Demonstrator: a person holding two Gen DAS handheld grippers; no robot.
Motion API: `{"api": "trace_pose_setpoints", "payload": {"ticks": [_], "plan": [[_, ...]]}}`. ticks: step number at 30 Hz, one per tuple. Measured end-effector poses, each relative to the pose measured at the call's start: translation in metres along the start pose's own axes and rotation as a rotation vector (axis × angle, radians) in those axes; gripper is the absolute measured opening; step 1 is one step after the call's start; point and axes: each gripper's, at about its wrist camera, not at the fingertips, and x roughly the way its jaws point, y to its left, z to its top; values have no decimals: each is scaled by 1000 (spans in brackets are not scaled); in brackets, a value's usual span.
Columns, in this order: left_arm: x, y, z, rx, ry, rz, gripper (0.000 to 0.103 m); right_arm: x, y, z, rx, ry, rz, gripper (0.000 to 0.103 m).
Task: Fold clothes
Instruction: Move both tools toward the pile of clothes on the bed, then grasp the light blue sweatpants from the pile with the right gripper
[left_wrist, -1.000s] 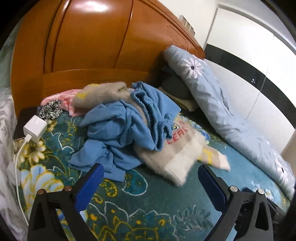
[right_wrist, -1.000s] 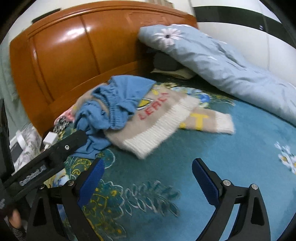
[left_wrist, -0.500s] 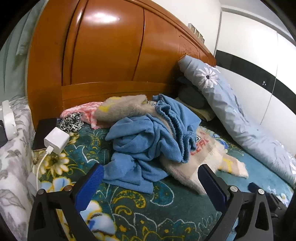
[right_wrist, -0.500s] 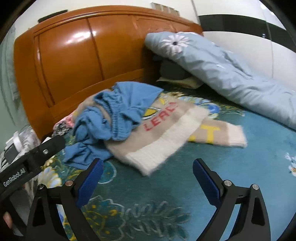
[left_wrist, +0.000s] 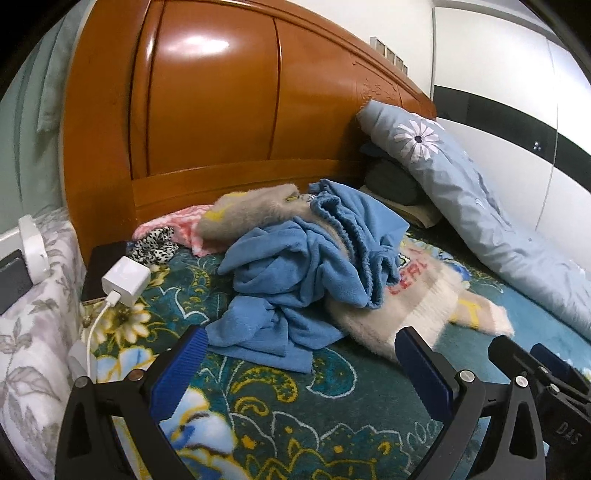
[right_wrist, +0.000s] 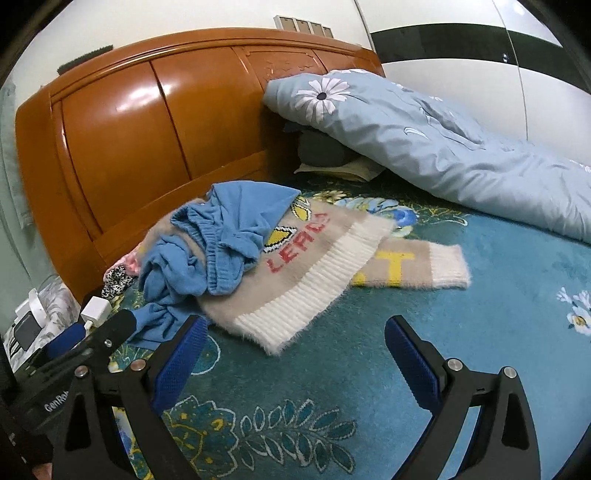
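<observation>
On the bed (left_wrist: 362, 402), near the headboard (left_wrist: 221, 110), we see a heap of clothes: a crumpled blue garment (left_wrist: 306, 273) lies over a beige sweater (right_wrist: 306, 266) with red letters and a white ribbed hem. One sweater sleeve (right_wrist: 417, 266) stretches flat toward the pale blue quilt (right_wrist: 424, 144). Our left hand-held gripper (left_wrist: 299, 369) hangs just short of the blue garment, jaws spread and empty. Our right hand-held gripper (right_wrist: 295, 354) hangs before the sweater's hem, jaws likewise spread, gripping nothing. Beside the heap at the bed's edge we see a white charger (left_wrist: 125, 280) with its cable and a leopard-print cloth (left_wrist: 155, 243).
</observation>
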Motion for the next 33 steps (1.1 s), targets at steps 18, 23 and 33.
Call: {"api": "trace_pose_setpoints", "payload": {"ticks": [18,23,33], "plan": [[1,3,-3,-39,3,-12,103,-1,6,-1,17,0,60,97],[2,6,-3,-58,14,-23,103,-1,11,-3,16,-5,70,97],[3,32,5,-115,26,-19,103,3,29,6,-36,-16,63,97]]}}
